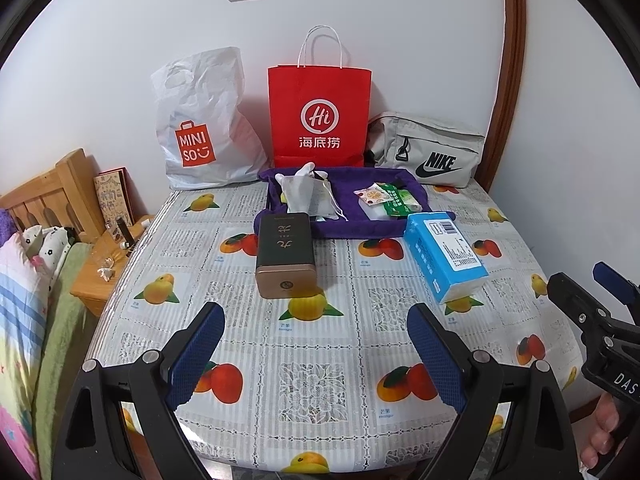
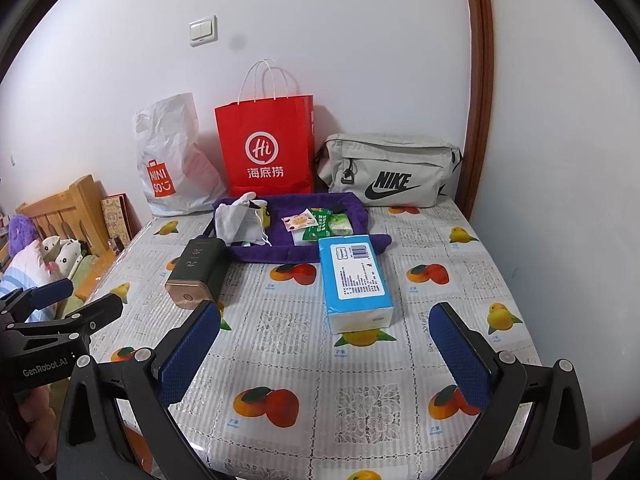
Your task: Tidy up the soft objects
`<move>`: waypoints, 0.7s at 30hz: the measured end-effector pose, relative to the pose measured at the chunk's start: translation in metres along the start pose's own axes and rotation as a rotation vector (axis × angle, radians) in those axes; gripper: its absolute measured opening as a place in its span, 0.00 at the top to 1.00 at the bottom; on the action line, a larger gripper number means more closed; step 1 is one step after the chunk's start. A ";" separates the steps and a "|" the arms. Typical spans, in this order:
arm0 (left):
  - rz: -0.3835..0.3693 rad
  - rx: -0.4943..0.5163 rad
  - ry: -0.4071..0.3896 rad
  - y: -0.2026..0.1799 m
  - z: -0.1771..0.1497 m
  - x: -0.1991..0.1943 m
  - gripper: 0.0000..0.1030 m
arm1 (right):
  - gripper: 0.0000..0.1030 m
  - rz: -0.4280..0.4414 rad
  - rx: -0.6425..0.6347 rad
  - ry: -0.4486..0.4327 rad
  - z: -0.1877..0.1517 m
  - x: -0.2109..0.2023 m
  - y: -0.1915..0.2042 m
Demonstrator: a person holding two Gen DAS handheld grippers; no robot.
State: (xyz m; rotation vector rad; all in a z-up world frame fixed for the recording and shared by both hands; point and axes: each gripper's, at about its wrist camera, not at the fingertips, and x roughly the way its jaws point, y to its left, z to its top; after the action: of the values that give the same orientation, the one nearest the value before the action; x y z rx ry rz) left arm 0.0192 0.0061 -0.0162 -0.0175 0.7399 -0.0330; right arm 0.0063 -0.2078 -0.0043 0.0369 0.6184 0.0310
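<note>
A purple fabric tray [image 1: 348,229] [image 2: 264,254] sits at the back of the table. It holds a white cloth pouch [image 1: 299,196] [image 2: 232,220] and small snack packets [image 1: 386,198] [image 2: 320,224]. A blue tissue pack [image 1: 444,254] [image 2: 356,280] lies in front of the tray's right end. A dark tin with a gold base [image 1: 285,254] [image 2: 196,276] lies in front of its left end. My left gripper [image 1: 316,328] is open and empty, near the tin. My right gripper [image 2: 326,332] is open and empty, just short of the tissue pack.
A white Miniso bag [image 1: 204,128] [image 2: 172,168], a red paper bag [image 1: 320,112] [image 2: 266,148] and a grey Nike pouch [image 1: 428,148] [image 2: 392,170] stand along the wall. A bed and wooden nightstand [image 1: 100,264] lie to the left.
</note>
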 end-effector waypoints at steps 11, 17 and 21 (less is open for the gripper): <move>0.003 0.002 0.000 0.000 0.001 -0.001 0.10 | 0.00 -0.001 0.004 0.002 0.000 0.000 0.000; 0.002 0.000 0.000 0.000 0.000 -0.001 0.10 | 0.00 -0.002 0.007 0.003 0.000 -0.001 -0.001; 0.003 0.001 0.000 0.000 0.000 -0.002 0.10 | 0.00 -0.002 0.007 0.003 0.000 -0.001 0.000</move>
State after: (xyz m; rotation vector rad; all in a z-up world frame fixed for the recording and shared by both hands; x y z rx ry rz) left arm 0.0185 0.0061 -0.0148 -0.0160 0.7396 -0.0308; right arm 0.0055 -0.2080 -0.0032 0.0430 0.6212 0.0266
